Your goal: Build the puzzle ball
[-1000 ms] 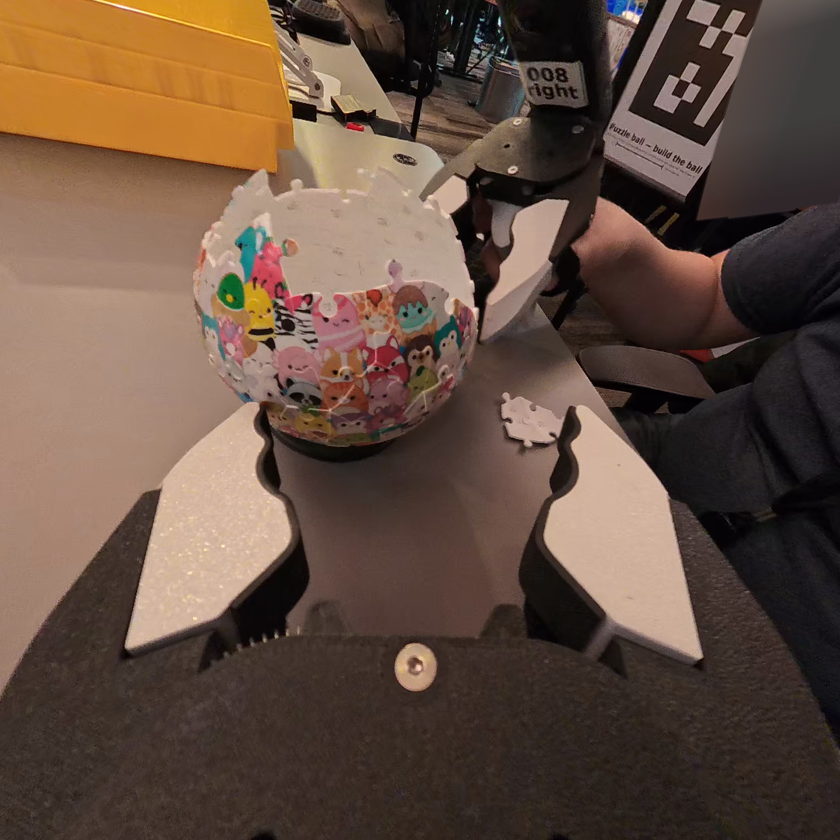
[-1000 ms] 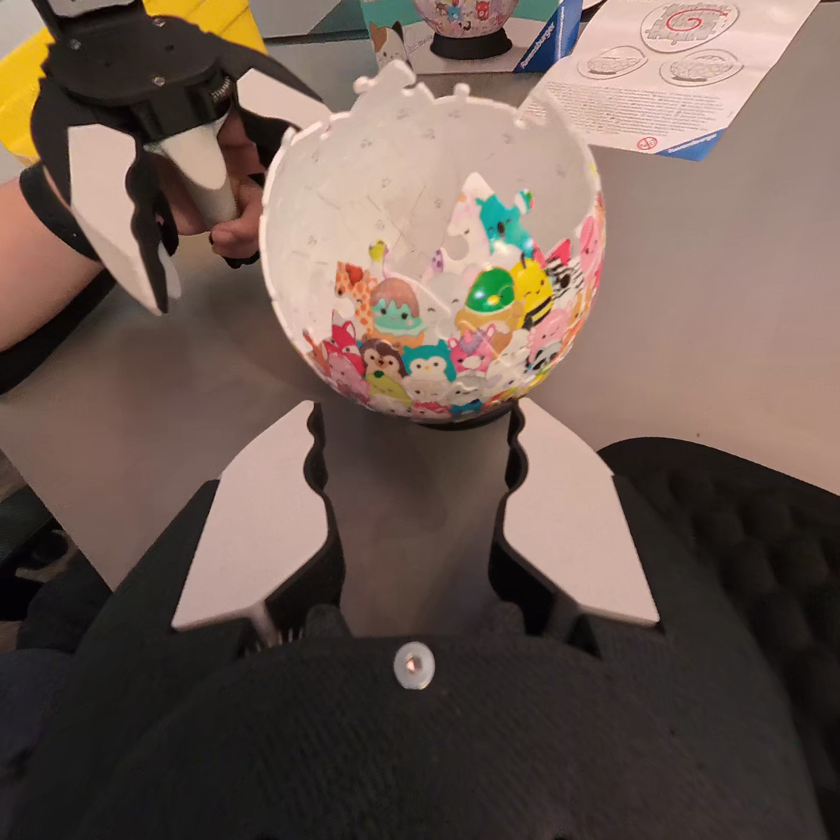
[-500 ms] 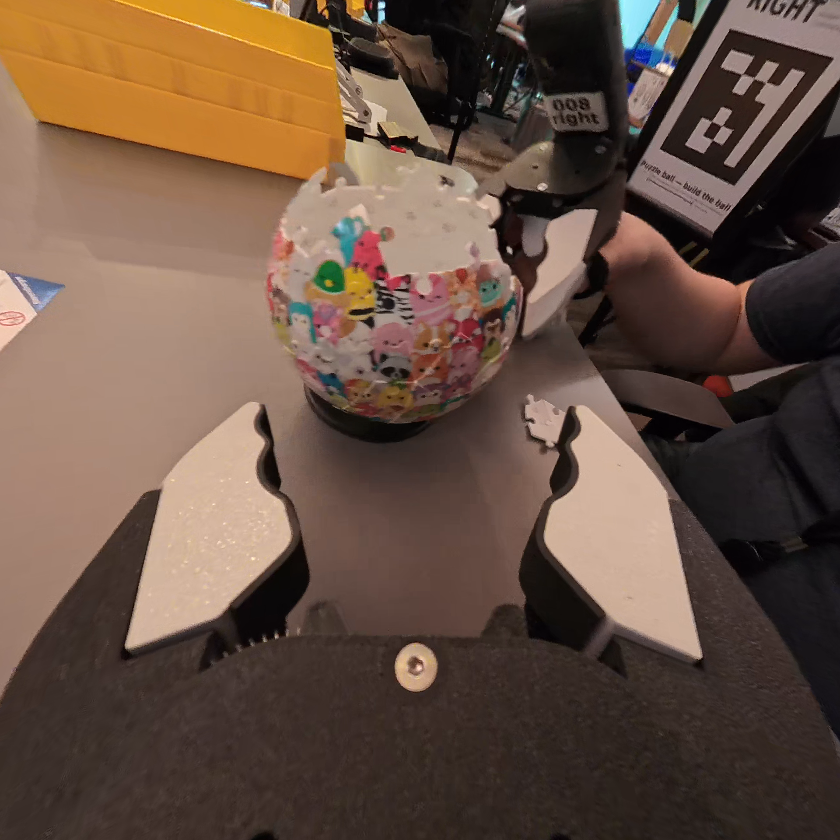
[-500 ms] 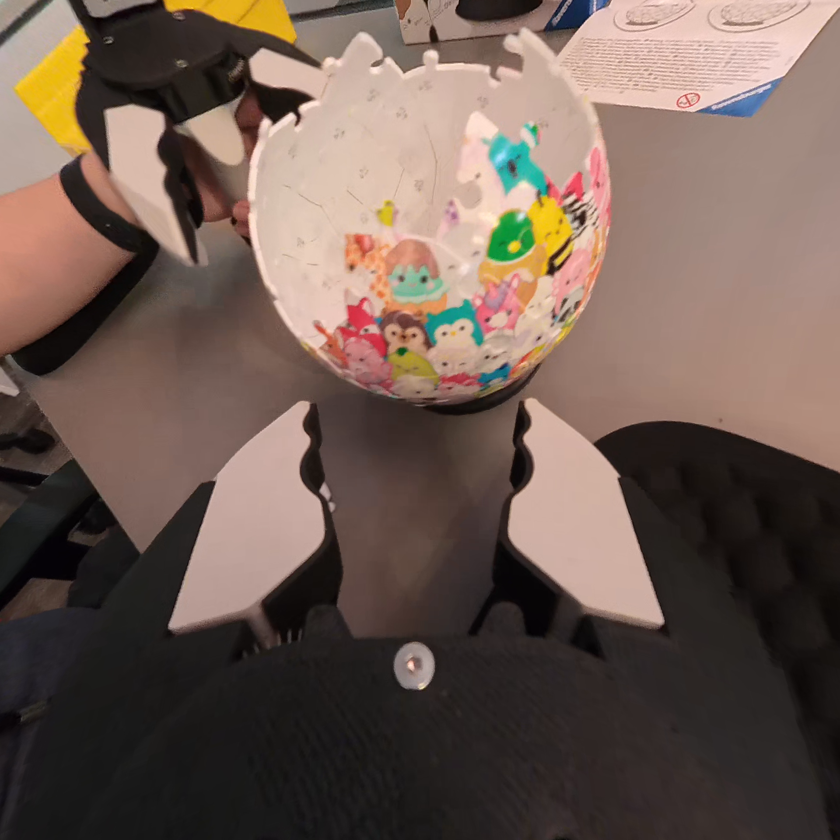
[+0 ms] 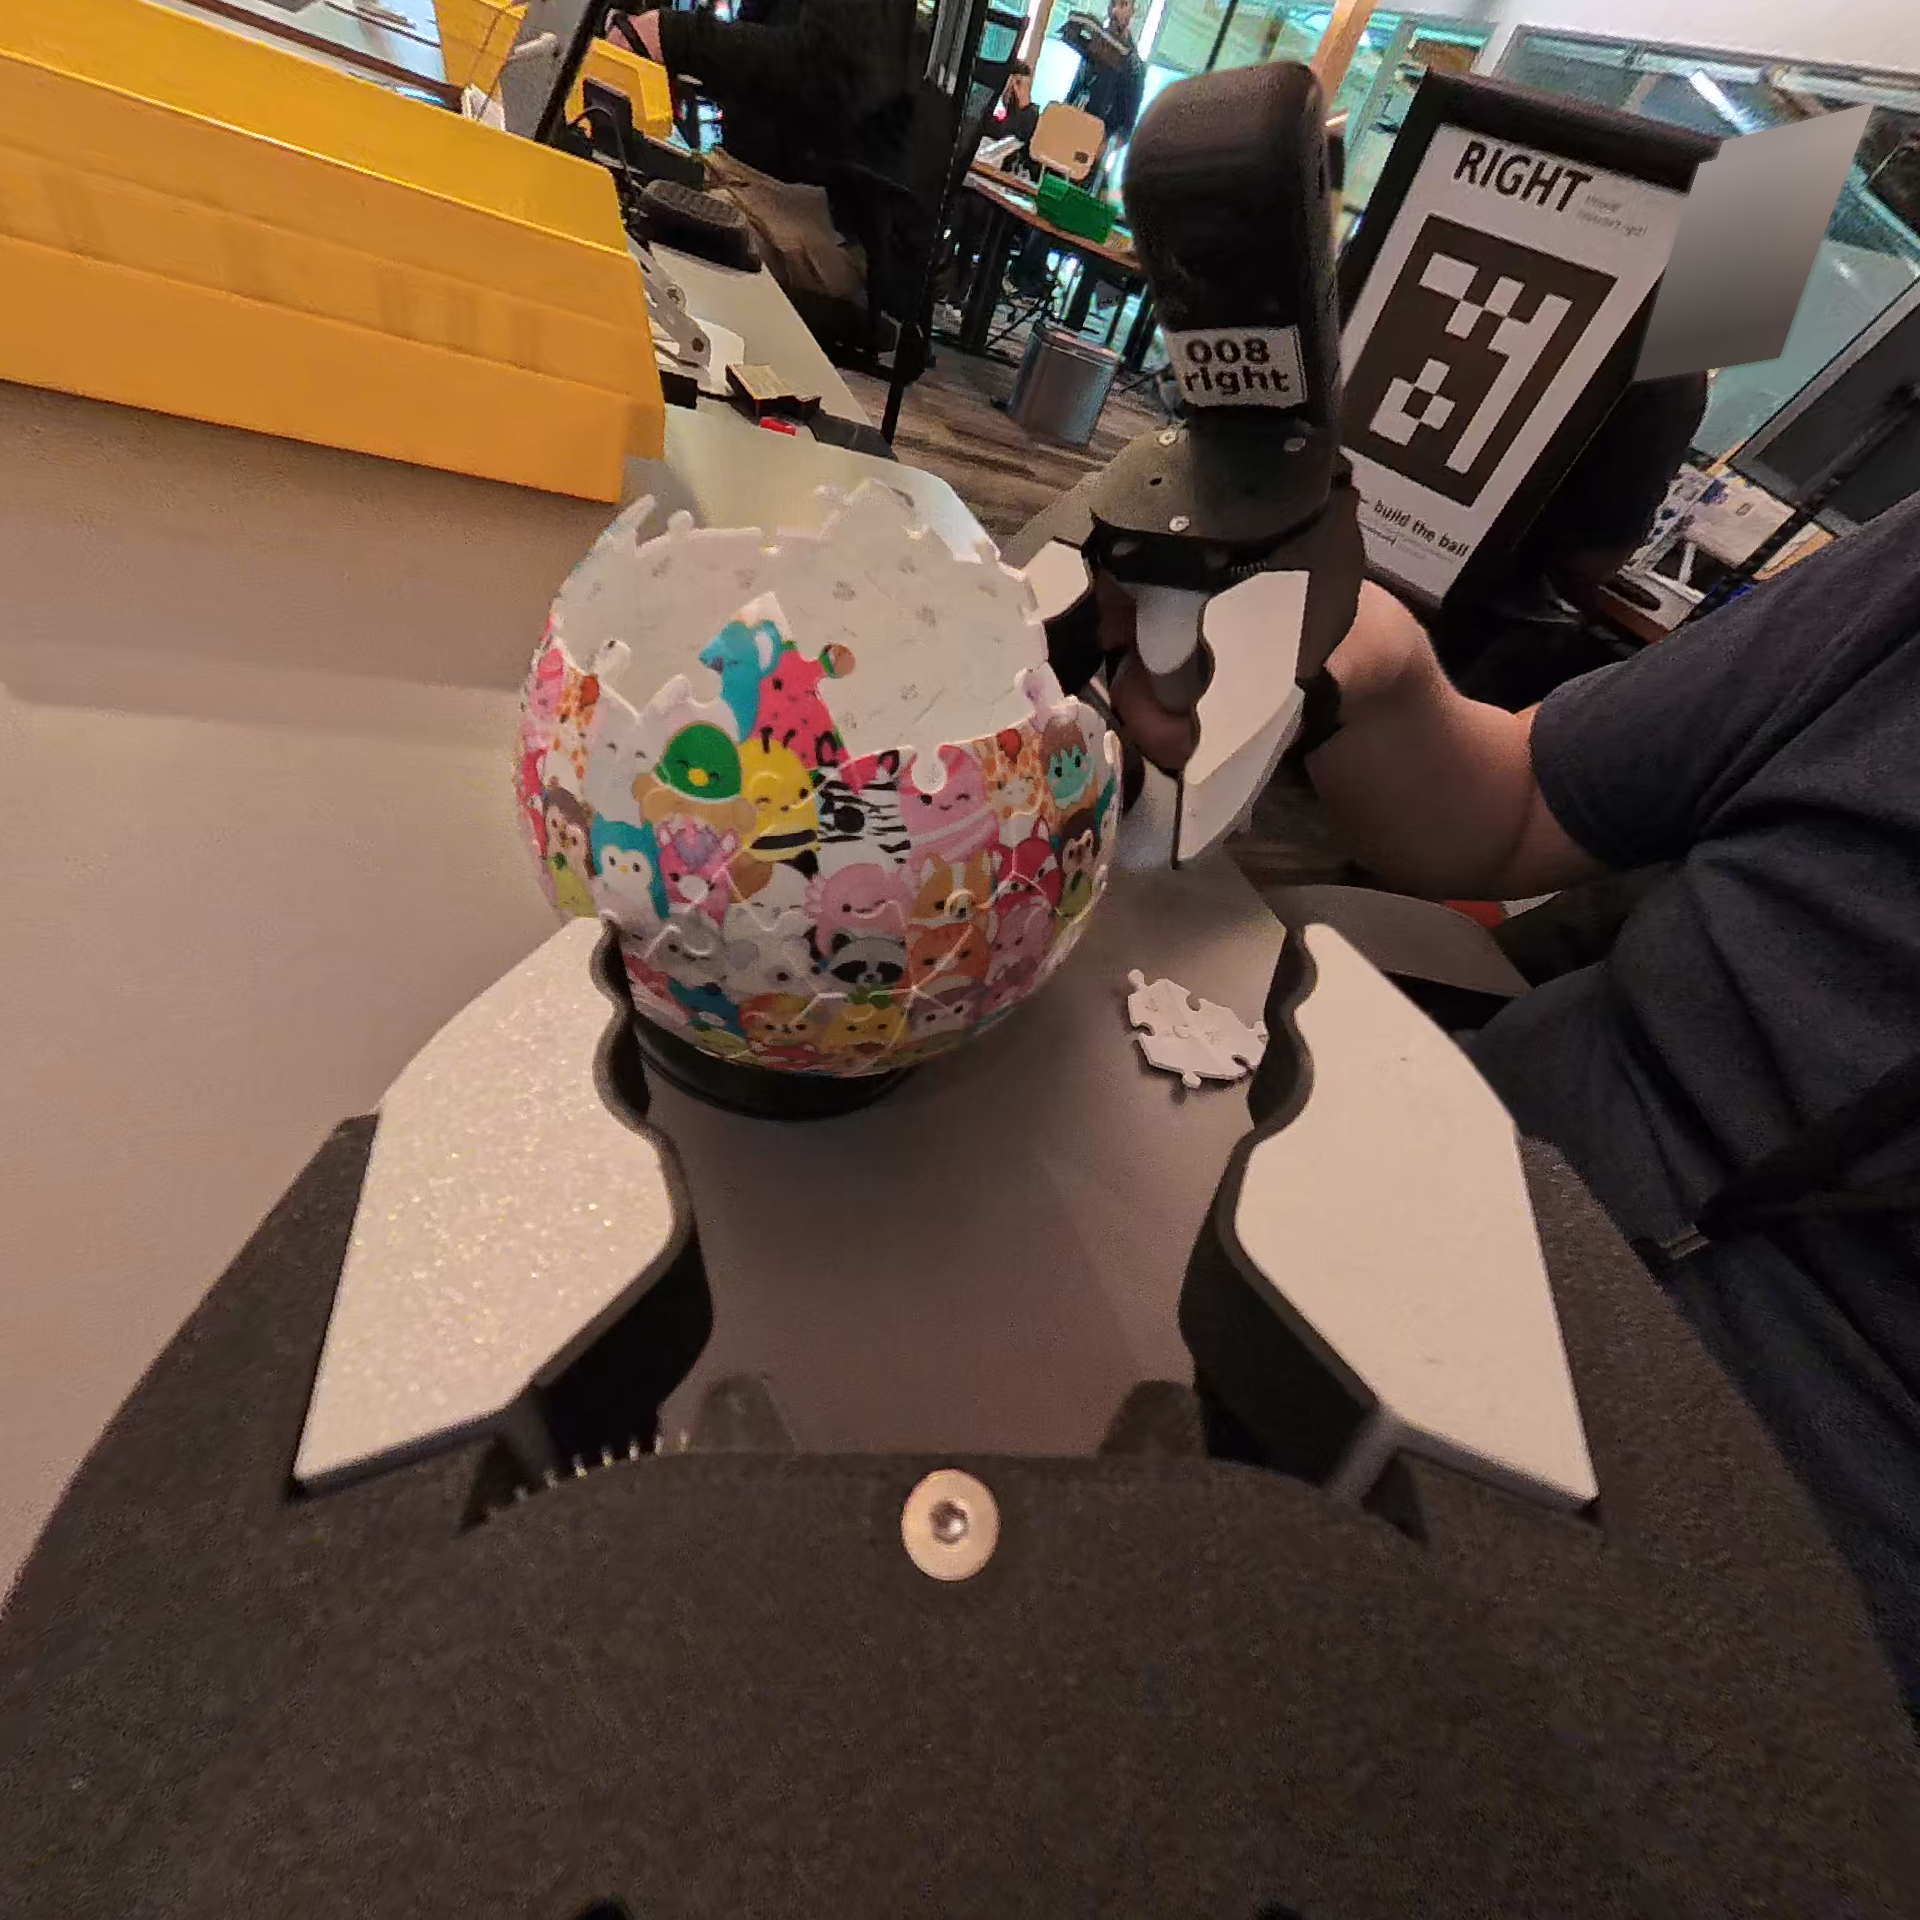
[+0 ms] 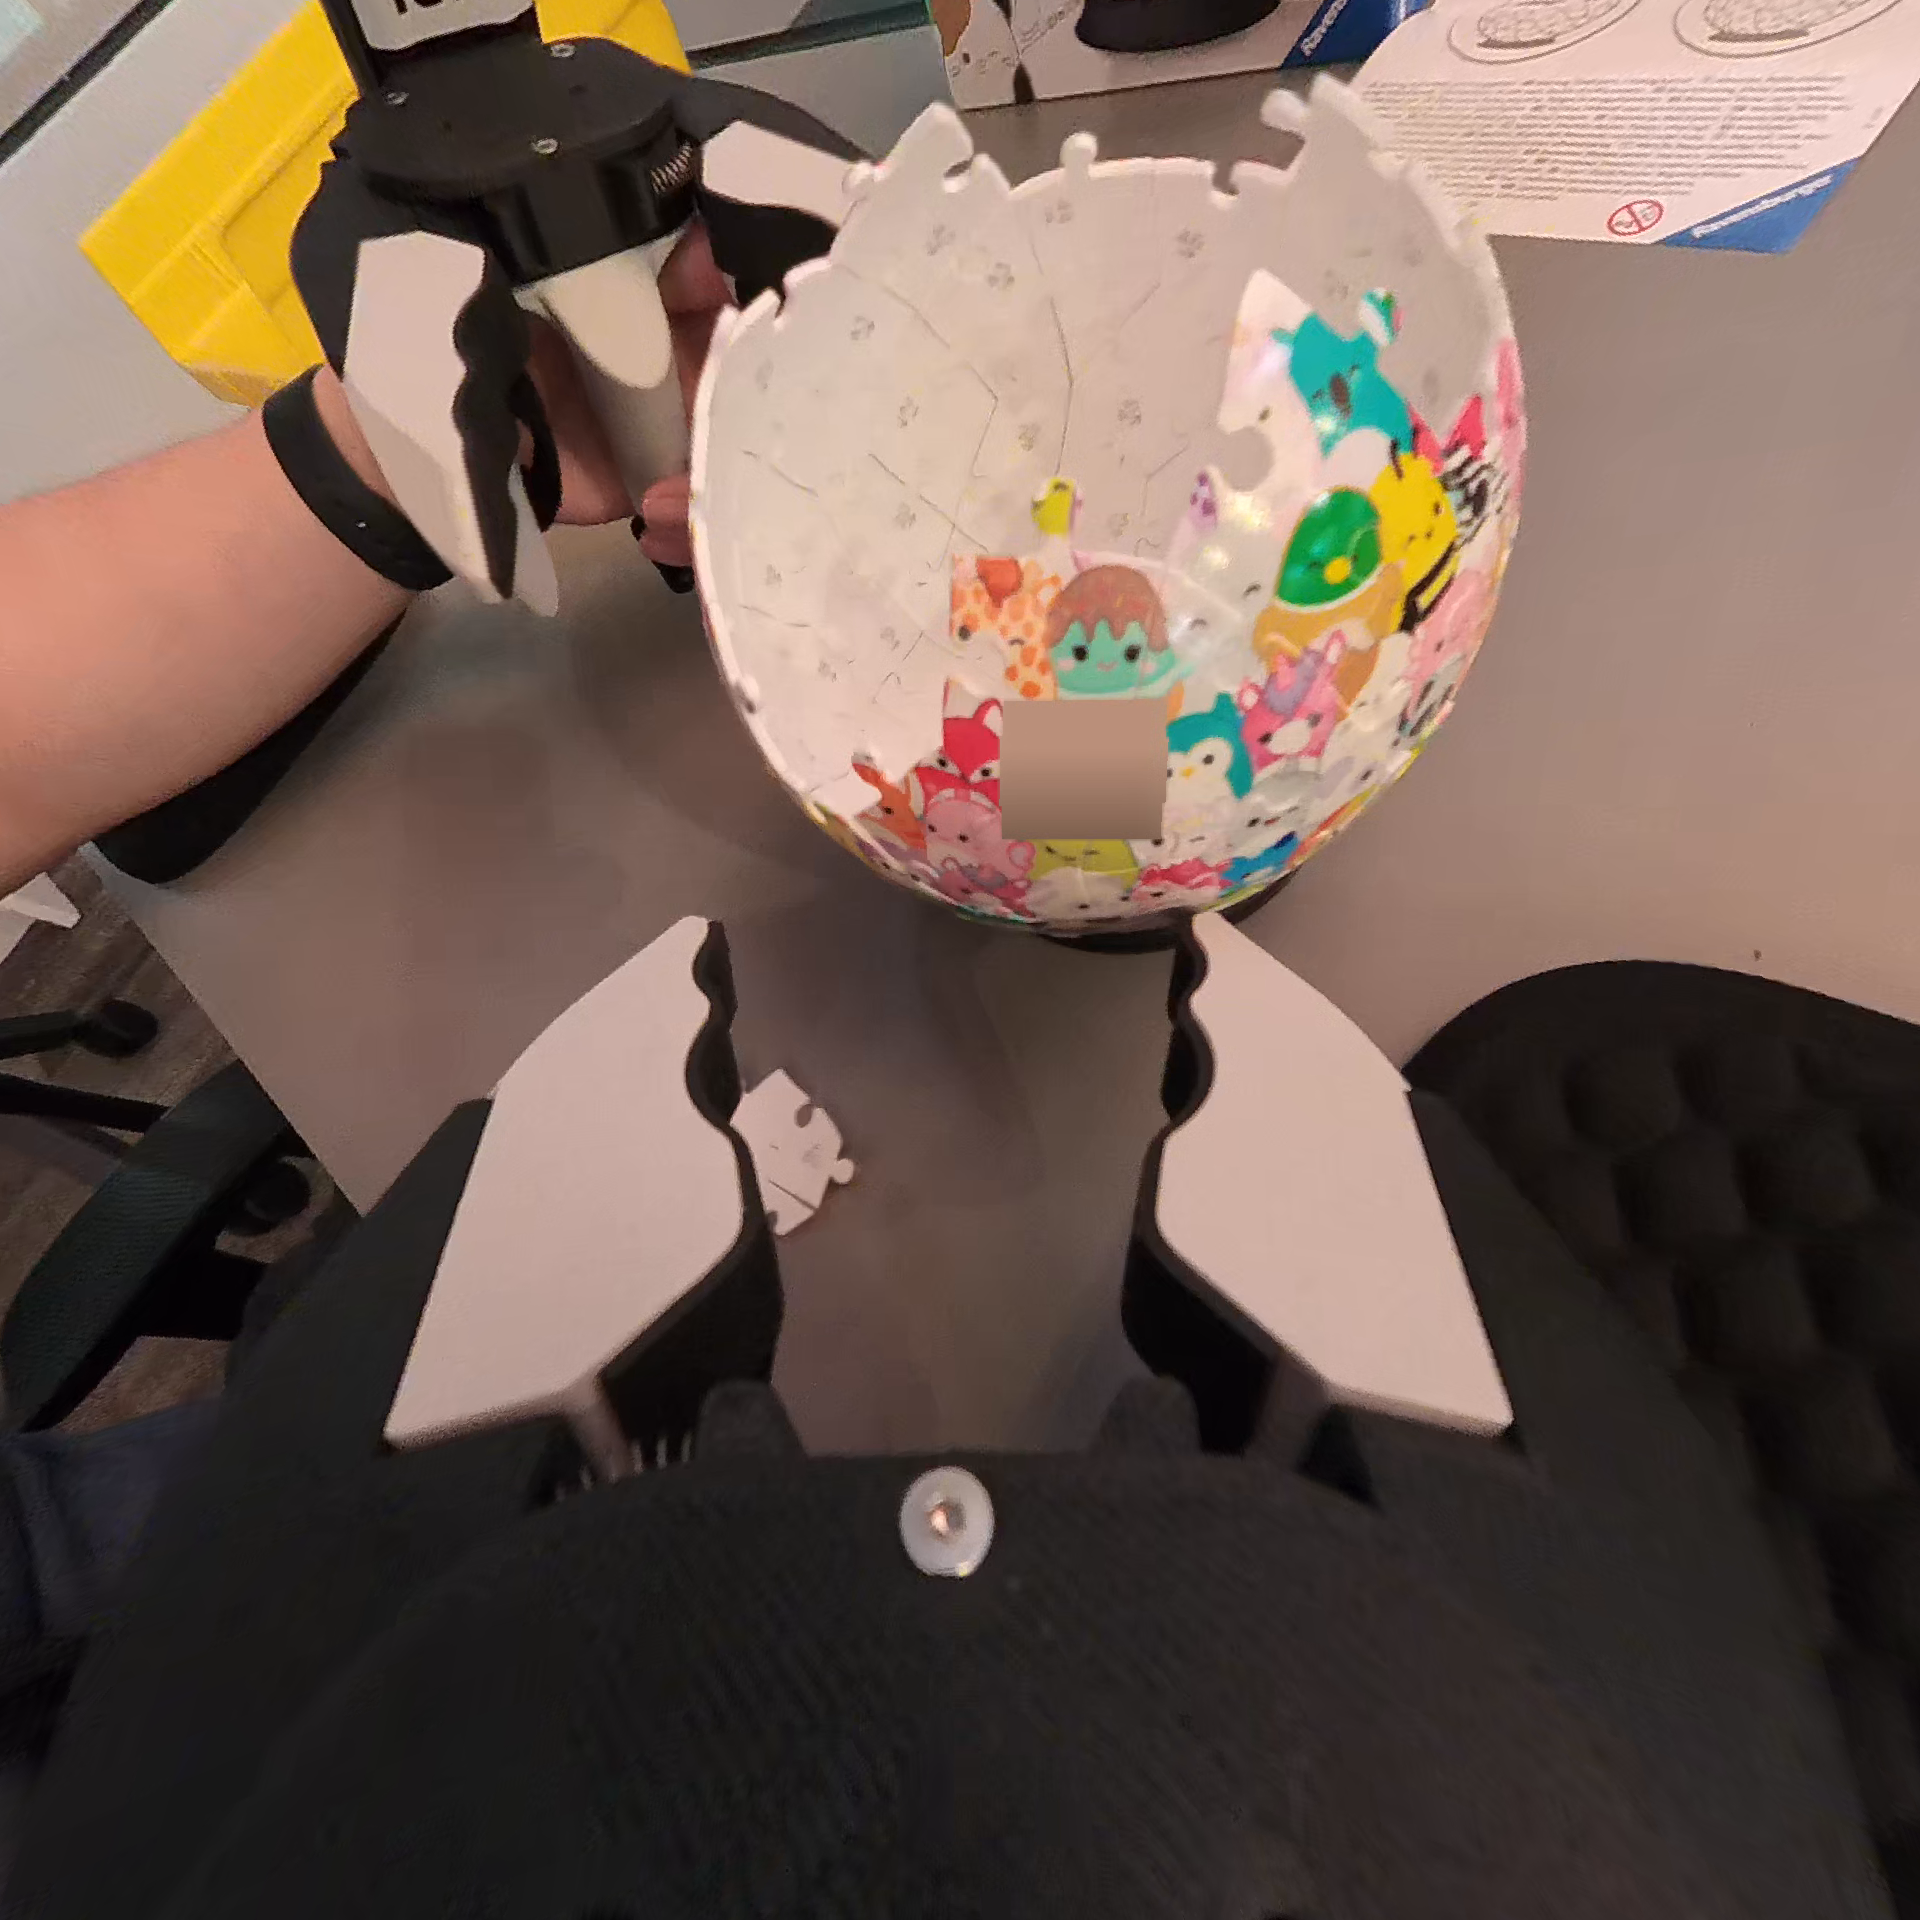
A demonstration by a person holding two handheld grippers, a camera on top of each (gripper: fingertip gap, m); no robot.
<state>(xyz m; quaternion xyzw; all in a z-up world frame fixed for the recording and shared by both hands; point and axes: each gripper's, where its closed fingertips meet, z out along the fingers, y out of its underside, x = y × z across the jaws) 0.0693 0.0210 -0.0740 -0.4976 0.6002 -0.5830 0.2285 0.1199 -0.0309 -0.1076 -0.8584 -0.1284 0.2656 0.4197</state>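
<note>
since half a second earlier the right gripper (image 6: 951,1023) had drawn back and up from the puzzle ball (image 6: 1101,520), so that the loose white piece cluster (image 6: 795,1153) now showed just inside its left finger, while the left gripper (image 5: 940,1029) had swung closer, bringing the ball up to the tip of its own left finger. both pairs of fingers stood wide apart and held nothing. the ball sat on a dark round stand (image 5: 769,1086) on the grey counter (image 5: 935,1247), ahead of both pairs of fingers, its broken rim and open mouth turned toward the right gripper. the cluster lay flat on the counter, printed side down, just in front of the left gripper's right fingertip and beside the right gripper's left finger, between the ball and the counter's near edge. its longer axis ran roughly across the right gripper's opening, and that gripper looked the nearer and better aligned for a pick, though a thin flat sheet on a smooth top would probably need one finger slid under an edge. the shell was thin curved plastic, glossy and bright with cartoon animals outside, plain matte white inside, with knobbed, jagged edges where the upper portion was still missing. the finger pads were pale and flat, with wavy black inner edges.
</note>
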